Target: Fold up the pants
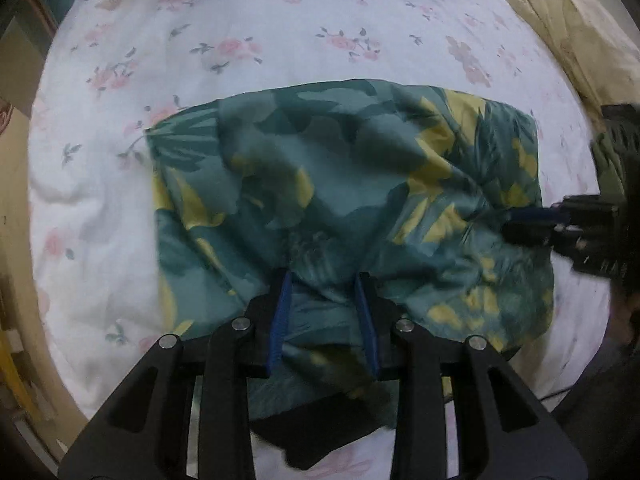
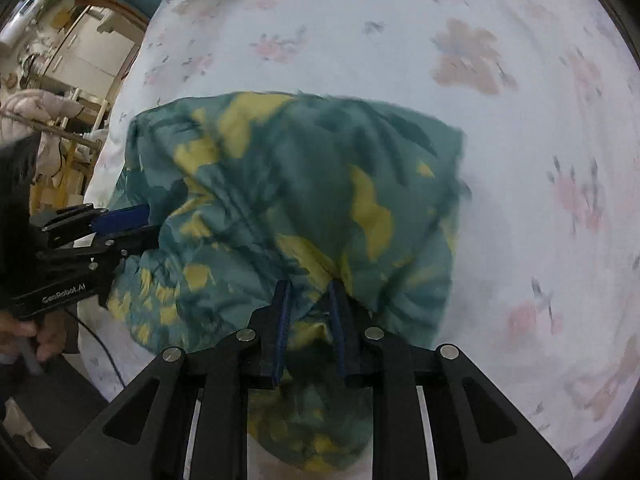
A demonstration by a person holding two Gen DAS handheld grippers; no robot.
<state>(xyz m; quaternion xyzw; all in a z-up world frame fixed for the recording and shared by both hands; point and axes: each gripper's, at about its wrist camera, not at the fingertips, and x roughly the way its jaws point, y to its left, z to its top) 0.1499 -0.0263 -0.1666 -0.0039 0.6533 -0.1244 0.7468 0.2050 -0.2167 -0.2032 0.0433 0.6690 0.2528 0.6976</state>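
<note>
The pants [image 1: 344, 184], teal with yellow leaf print, lie bunched in a rough rectangle on the bed [image 1: 100, 200], on its white sheet with pink flowers. The left tool [image 1: 324, 280] has its blue-padded fingers partly closed with a fold of the near edge of the pants gathered between them; the fabric fills the gap, so it appears to be gripping. The right tool [image 2: 309, 286] is in the same state, its fingers narrowed on a bunch of cloth at the near edge of the pants, to the right of the left tool. Both views are slightly blurred, which suggests motion.

The step in hand looks like carrying the near edge over the rest of the pants to make a fold. To do it well, both tools should lift together and level, keeping the cloth between them taut so it does not sag or twist. They should travel straight toward the far edge of the pants, lay the held edge in line with it, and let go only once the cloth rests flat.
</note>
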